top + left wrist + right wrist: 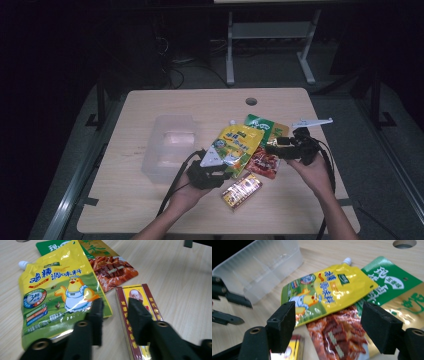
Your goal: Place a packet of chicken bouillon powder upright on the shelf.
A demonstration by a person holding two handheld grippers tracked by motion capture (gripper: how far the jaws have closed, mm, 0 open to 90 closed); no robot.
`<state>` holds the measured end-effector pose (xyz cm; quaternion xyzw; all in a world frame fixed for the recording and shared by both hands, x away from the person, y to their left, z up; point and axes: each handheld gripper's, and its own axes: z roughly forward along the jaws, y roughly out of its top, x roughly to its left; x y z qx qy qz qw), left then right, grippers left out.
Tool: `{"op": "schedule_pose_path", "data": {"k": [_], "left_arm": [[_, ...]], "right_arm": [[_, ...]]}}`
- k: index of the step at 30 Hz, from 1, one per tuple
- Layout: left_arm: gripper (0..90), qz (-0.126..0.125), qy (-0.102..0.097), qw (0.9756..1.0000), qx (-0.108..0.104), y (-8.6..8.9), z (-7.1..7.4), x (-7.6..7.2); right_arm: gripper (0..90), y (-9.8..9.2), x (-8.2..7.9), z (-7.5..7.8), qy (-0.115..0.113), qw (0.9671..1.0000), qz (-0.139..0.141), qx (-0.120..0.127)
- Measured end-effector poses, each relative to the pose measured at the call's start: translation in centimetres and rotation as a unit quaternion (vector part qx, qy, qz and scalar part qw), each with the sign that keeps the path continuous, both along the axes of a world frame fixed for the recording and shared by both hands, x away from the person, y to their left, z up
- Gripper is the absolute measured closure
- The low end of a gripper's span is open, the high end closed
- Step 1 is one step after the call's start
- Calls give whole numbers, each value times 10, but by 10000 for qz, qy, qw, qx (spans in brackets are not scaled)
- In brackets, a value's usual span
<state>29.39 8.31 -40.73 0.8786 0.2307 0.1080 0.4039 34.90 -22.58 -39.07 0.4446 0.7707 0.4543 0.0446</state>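
A yellow spouted pouch (235,145) (60,292) (329,290) printed with a cartoon chicken lies mid-table, overlapping a green pouch (265,127) (392,280) and a red pouch (262,162) (112,271) (337,337) of sauced meat. A red-and-yellow flat packet (241,190) (140,315) lies nearest me. My left gripper (226,175) (115,320) hovers over the yellow pouch's near corner and the flat packet. Its jaws are fairly close together, with a gap and nothing pinched. My right gripper (272,148) (329,327) stands wide open above the red pouch, holding nothing.
A clear plastic container (170,145) (262,267) sits left of the pouches. A cable hole (251,101) (404,243) marks the table's far side. Bare wood lies at the left and along the near edge. Desk legs and cables stand on the floor behind.
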Motion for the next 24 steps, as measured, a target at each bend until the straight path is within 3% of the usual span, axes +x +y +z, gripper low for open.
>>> {"op": "schedule_pose_path", "data": {"k": [6,12,15,19,24], "left_arm": [[894,137,15,9995,296,-13,-8,12],[897,301,75,9982,507,-20,-18,21],[897,407,52,9972,628,-23,-23,26],[897,491,65,9954,817,-27,-30,29],[898,539,140,9944,896,-31,-37,32]], "right_arm": [[283,20,27,-5,154,9997,19,-200],[291,31,47,-15,359,9989,-48,-281],[296,32,58,-26,495,9981,-237,-296],[303,31,66,-37,675,9963,-391,-354],[318,30,74,-46,793,9949,-509,-351]]}}
